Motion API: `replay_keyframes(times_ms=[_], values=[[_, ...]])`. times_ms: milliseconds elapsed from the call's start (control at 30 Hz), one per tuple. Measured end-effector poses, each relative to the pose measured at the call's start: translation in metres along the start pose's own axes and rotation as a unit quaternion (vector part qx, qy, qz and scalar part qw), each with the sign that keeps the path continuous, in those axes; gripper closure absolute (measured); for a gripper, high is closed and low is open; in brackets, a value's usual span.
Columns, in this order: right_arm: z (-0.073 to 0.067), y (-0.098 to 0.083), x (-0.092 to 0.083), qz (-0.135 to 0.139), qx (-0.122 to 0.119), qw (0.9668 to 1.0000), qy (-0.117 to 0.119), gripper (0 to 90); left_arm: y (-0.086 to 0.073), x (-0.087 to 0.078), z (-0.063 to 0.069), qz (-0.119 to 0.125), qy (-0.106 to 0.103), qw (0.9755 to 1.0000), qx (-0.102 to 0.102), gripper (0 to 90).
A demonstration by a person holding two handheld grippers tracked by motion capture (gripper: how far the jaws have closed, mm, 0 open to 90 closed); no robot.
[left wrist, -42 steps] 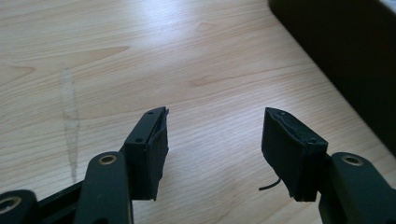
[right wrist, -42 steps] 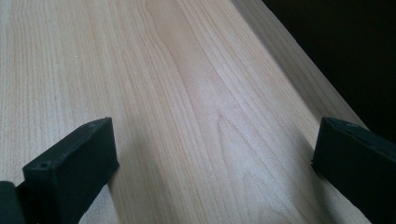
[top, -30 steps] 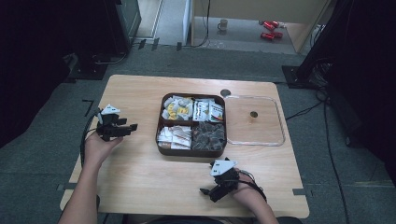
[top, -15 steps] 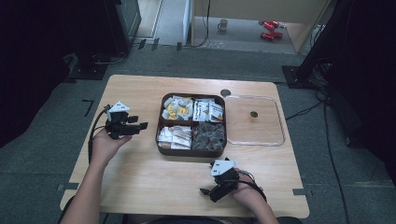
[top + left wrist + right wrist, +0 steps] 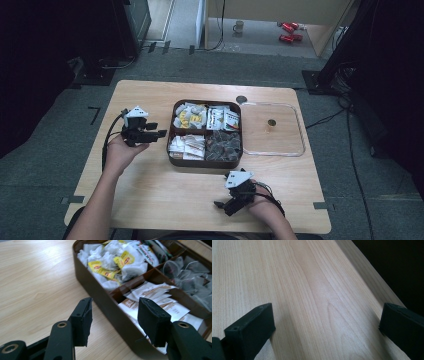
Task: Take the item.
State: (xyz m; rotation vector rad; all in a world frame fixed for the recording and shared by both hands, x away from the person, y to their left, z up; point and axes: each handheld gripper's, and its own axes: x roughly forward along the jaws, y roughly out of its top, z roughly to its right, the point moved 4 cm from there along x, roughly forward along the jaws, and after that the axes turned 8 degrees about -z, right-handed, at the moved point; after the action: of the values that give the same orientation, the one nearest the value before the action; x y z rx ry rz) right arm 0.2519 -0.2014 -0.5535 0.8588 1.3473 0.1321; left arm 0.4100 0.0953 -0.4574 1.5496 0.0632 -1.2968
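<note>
L gripper (image 5: 159, 134) hangs at 9 o'clock of the brown box (image 5: 172, 145), jaws apart w/ nothing between them, tips nearly at its left wall. In the left gripper view the box wall (image 5: 100, 297) runs between the two jaws, w/ the white-and-tan sachets (image 5: 155, 300) just past the right one. That compartment sits at the box's 7 o'clock; my guess is those sachets are the target.

R gripper (image 5: 220, 205) rests low near the table's (image 5: 150, 190) 6 o'clock edge, jaws wide apart, empty, pointed away from the box over bare wood (image 5: 312, 290).

Risks, as I judge them:
- Jaws straddle the wall now; closing here would pinch the rim, not a sachet, & could drag or tip the box.
- Sachets are flat, thin paper, stacked loose & overlapping, so a grab may lift two or slip off a slick face.
- Coming in too flat may shove the box toward the clear lid (image 5: 272, 131) at its 3 o'clock; they sit just beside each other.

Materials: box is dark brown, smooth, prob. plastic, square w/ rounded corners, four compartments. Yellow-tagged tea bags (image 5: 112, 262) at 11 o'clock are crumpled & soft. Printed packets (image 5: 223, 119) at 1 o'clock look glossy. Grey mesh bags (image 5: 190, 277) at 5 o'clock are sheer w/ strings, snag-prone. Lid is transparent, rigid, w/ a small knob. Table is pale wood grain, matte.
</note>
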Motion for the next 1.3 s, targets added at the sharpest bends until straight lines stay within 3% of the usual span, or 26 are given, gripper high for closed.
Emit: replay_keyframes(times_ms=[333, 500, 667, 967, 1167, 1300], values=[[0.0, 0.0, 0.0, 0.0, 0.0, 1.0, 0.0, 0.0, 0.008, 0.011, 0.02, -0.007, -0.012, 0.9992, 0.039, 48.0], [0.0, 0.0, 0.0, 0.0, 0.0, 1.0, 0.0, 0.0, 0.012, 0.018, 0.028, -0.008, -0.024, 0.9986, 0.046, 49.3], [0.0, 0.0, 0.0, 0.0, 0.0, 1.0, 0.0, 0.0, 0.013, 0.028, 0.034, -0.016, -0.017, 0.9977, 0.064, 50.0], [0.001, 0.0, 0.0, 0.0, 0.004, 1.0, -0.003, 0.0, 0.015, 0.038, 0.036, -0.016, -0.032, 0.9979, 0.054, 54.2], [0.0, 0.0, 0.0, 0.0, 0.005, 1.0, -0.003, 0.0, 0.016, 0.047, 0.04, -0.018, -0.027, 0.9971, 0.068, 56.0], [0.0, 0.0, 0.0, 0.0, 0.005, 1.0, -0.003, 0.0, 0.017, 0.054, 0.044, -0.019, -0.037, 0.9967, 0.069, 57.1]])
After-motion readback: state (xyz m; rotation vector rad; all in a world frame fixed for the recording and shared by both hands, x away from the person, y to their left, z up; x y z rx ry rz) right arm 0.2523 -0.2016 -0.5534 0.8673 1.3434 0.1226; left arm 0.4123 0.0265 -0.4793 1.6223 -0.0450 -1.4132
